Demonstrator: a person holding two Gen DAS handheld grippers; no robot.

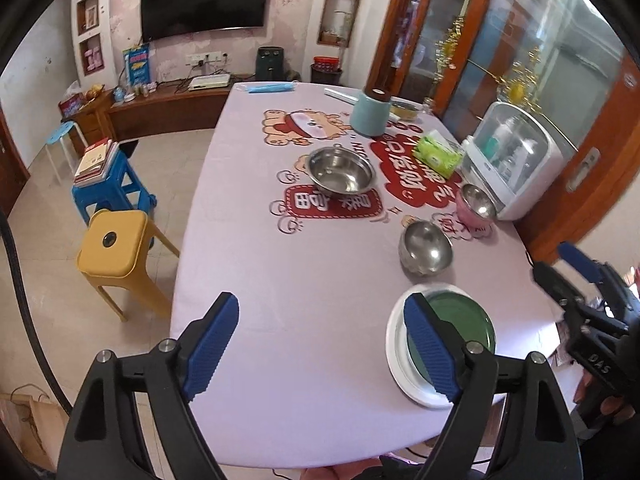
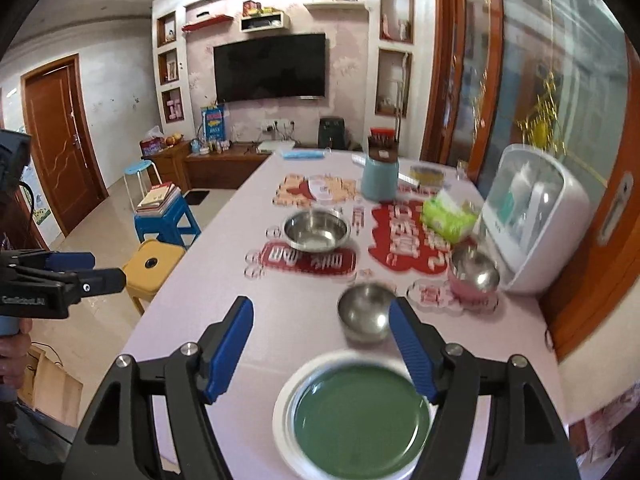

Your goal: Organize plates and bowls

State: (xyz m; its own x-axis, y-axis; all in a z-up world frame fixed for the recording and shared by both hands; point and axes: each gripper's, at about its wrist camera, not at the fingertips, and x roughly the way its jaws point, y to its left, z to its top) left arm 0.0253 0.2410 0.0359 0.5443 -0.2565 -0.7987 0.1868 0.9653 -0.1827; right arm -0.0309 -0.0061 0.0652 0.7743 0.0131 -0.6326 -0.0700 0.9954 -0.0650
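ribbed blue gripper [image 2: 320, 350] pads, glossy green plate [image 2: 360, 416]

This is a home, a combined living and dining room. A black flat television [image 2: 270, 67] hangs on a pale pink wall between recessed display shelves, above a low wooden media cabinet [image 2: 224, 162]. A long worktop under a lilac cartoon-printed cloth [image 1: 280, 280] carries steel bowls and a white countertop dish cabinet [image 1: 516, 160] at its right edge. Yellow [image 1: 114, 246] and blue plastic stools [image 1: 108, 188] stand on the tiled floor, and a brown wooden door [image 2: 58, 136] is on the left.
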